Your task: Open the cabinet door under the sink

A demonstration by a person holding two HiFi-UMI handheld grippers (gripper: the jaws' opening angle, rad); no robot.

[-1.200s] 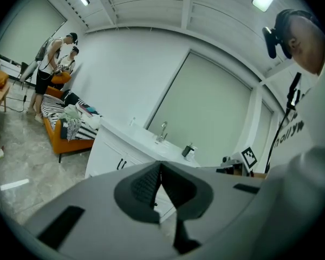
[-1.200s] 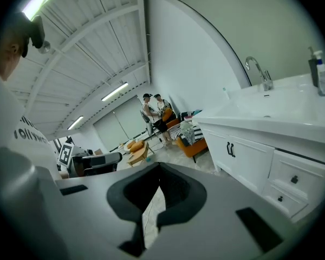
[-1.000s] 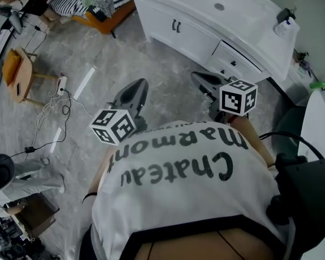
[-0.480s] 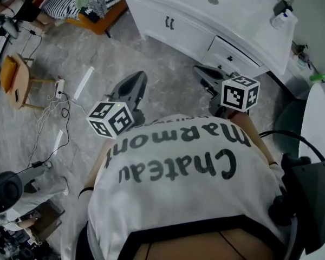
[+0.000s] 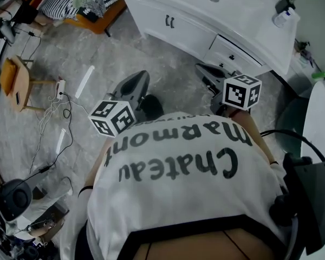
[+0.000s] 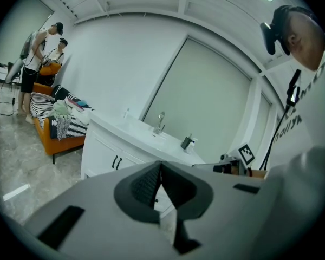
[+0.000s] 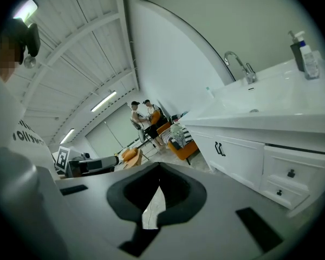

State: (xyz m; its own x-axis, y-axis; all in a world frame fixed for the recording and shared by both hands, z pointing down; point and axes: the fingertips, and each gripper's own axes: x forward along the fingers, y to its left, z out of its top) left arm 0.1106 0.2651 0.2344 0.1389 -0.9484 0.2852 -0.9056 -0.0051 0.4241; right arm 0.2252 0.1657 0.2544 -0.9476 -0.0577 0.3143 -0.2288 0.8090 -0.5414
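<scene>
Across your white T-shirt [image 5: 184, 183] the black print reads "Chateau Marmont", upside down in the head view. The label on the pump bottle [image 7: 309, 56] near the faucet [image 7: 237, 64] is too small to read. Your hands are hidden behind the left marker cube [image 5: 112, 118] and the right marker cube [image 5: 241, 91]. Both tongs are clenched on nothing: the left gripper [image 6: 160, 169] and the right gripper [image 7: 158, 184] have their jaws pressed together. Well ahead of them, the white cabinet doors [image 5: 190, 36] under the sink [image 7: 254, 104] are closed, with two dark handles [image 5: 170, 21] side by side. Two small drawers [image 7: 287, 180] are stacked to their right. Two people [image 7: 142, 117] stand far off by an orange sofa [image 7: 181, 145].
</scene>
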